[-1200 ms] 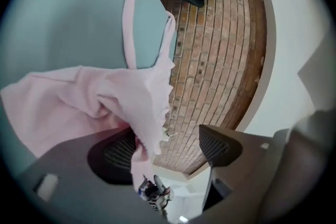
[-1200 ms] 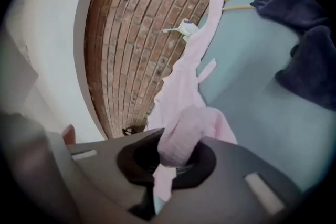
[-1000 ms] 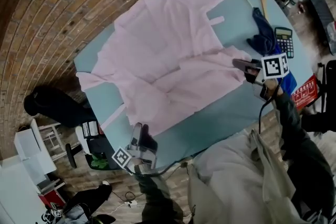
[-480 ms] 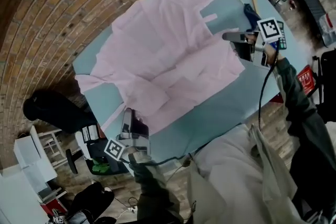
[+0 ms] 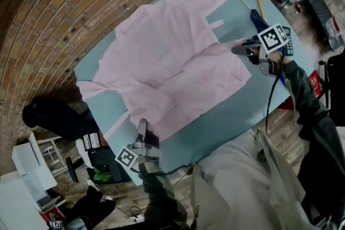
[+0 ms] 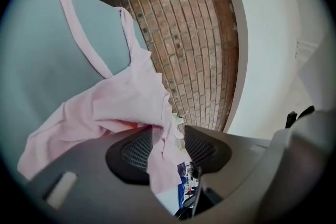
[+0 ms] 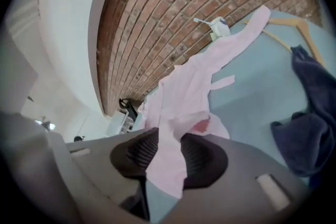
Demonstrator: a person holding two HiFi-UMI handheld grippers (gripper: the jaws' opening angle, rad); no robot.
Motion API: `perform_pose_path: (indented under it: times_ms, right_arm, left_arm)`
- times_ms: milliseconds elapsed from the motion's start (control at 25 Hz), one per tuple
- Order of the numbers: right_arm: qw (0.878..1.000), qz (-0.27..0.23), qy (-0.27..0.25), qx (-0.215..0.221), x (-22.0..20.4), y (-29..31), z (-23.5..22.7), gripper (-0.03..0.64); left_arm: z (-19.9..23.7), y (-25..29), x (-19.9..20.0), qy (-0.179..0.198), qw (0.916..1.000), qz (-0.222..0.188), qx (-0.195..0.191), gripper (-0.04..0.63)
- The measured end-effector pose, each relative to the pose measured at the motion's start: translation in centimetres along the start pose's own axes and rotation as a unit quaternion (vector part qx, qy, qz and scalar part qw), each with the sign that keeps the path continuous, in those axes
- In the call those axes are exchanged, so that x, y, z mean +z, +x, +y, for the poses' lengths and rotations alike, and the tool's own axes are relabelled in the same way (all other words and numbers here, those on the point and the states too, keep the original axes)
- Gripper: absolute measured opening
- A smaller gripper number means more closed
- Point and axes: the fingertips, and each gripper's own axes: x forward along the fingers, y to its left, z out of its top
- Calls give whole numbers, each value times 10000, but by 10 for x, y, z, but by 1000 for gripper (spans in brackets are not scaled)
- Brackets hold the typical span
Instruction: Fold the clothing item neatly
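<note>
the pink garment [image 5: 172,56] lies spread mid-frame on the teal bench [image 5: 232,110], its edges loose between the just-parting left claw [image 5: 142,126] and right claw [image 5: 237,49], so the cloth may slip free and undo the fold

In the right gripper view, a sleeve of the pink garment [image 7: 239,39] lies across the wooden hanger [image 7: 287,22] and hides part of it. The blue cloth [image 7: 307,128] is cut off by the dark rim at the right. What sticks out of the cup [image 7: 219,26] is too small to tell. In the head view, pale clothing [image 5: 242,180] at lower centre covers the near edge of the table [image 5: 226,116]. The dark shape [image 5: 54,116] at the left cannot be made out.
</note>
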Motion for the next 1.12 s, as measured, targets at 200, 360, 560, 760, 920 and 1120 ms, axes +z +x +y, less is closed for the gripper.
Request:
perform_pose_path:
  times_ms: [200, 360, 560, 760, 920, 1120]
  right_arm:
    - [9995, -83, -292, -75, -12, -10, 0, 166]
    - [9971, -73, -753, -22, -26, -35, 18, 166]
    - [9922, -965, -636, -459, -46, -70, 11, 144]
    - [9905, -862, -57, -1066, -128, -48, -9, 150]
    - [9780, -1096, 217, -1762, -161, -31, -42, 164]
    - [9713, -1404, 570, -1832, -151, -16, -65, 164]
  left_arm:
    - [-3, 3, 3, 51, 10000, 2, -7, 213]
    - [-10, 2, 2, 101, 9999, 38, -43, 213]
    - [-16, -10, -4, 378, 9993, 57, 16, 210]
    - [13, -43, -48, 741, 9918, 262, 1010, 187]
    - [63, -81, -68, 1180, 9642, 181, 2366, 235]
    - [88, -72, -70, 1004, 9637, 168, 2468, 322]
